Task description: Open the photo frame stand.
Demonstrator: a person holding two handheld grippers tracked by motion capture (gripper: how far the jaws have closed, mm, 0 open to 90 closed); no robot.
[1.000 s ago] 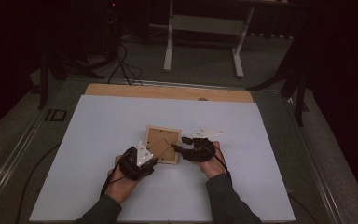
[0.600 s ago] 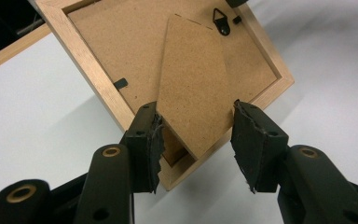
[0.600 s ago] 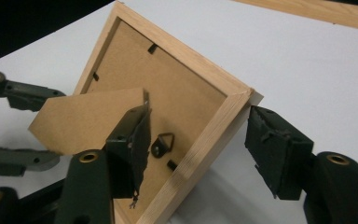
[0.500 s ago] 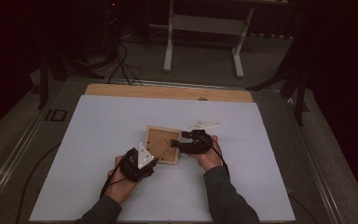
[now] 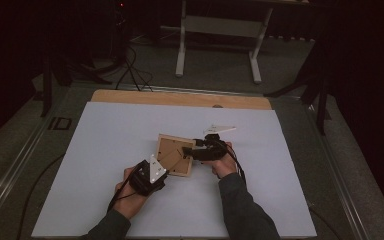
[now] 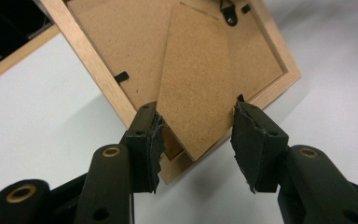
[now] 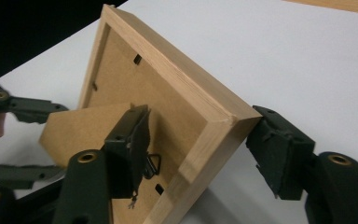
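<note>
A light wooden picture frame [image 5: 172, 152] lies face down on the white table, its brown back panel up. Its fibreboard easel stand [image 6: 196, 84] sits between the jaws of my left gripper [image 6: 196, 130], whose pads press on the stand's two edges at the frame's near corner [image 5: 166, 165]. My right gripper [image 5: 187, 152] comes in from the right. Its jaws have just been closing a little around the frame's corner [image 7: 186, 88]. One jaw hangs over the back panel by a small metal hanger [image 7: 154, 163], the other stands at the outer corner; my right gripper [image 7: 200, 140] has no firm pinch.
The white sheet [image 5: 105, 140] covers most of the table, with a bare wooden strip [image 5: 180, 97] along its far edge. Beyond it, on the dark floor, stand the legs of a white stand [image 5: 182, 45], with loose cables [image 5: 130, 70] to their left.
My right gripper has shifted slightly away from me along the frame's right side, and its jaws opened wider, then narrowed. The left gripper and the frame have stayed put.
</note>
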